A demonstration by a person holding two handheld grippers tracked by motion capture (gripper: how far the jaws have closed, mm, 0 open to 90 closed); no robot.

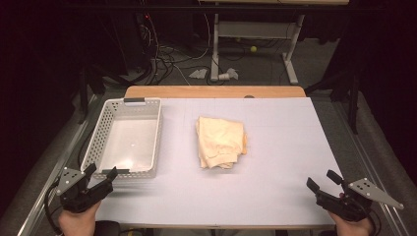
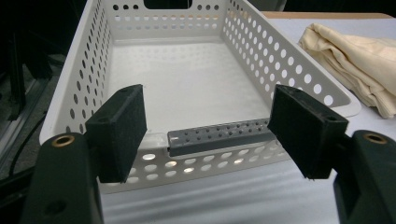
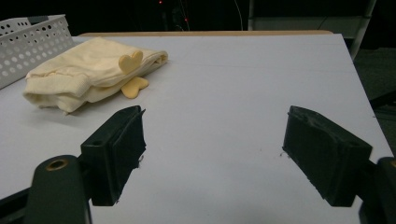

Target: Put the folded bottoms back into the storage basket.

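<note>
Desk (image 1: 275, 162) with pale lilac-white top, seen from the person's edge at 6 o'clock.

Folded cream-yellow cloth garment (image 1: 221, 141) lies near desk centre, a touch toward 12 o'clock, flat and untouched. In the right gripper view the same garment (image 3: 88, 72) shows ribbed cuff edges and two small yellow heart-shaped tabs sticking out of its near side; the fold looks loose, so likely to sag if lifted from one edge only.

White perforated plastic basket (image 1: 129, 140) sits at 9 o'clock of the garment, just beside it but apart, long side running 6 to 12. Empty inside. Grey handle strip on its near rim faces the left tool, seen close in the left gripper view (image 2: 219, 135). Placement reads as a drop-off bin within easy reach of the cloth.

Left tool (image 1: 101, 173) at 7 o'clock, jaws released and spread wide, nothing between the pads, aimed at the basket's near rim without touching it.

Right tool (image 1: 324, 181) at 5 o'clock, jaws likewise released, empty, pointing toward the garment, well apart from it.

Judgement: both hands parked at desk corners; garment into basket seems the work ahead, not yet begun.
</note>
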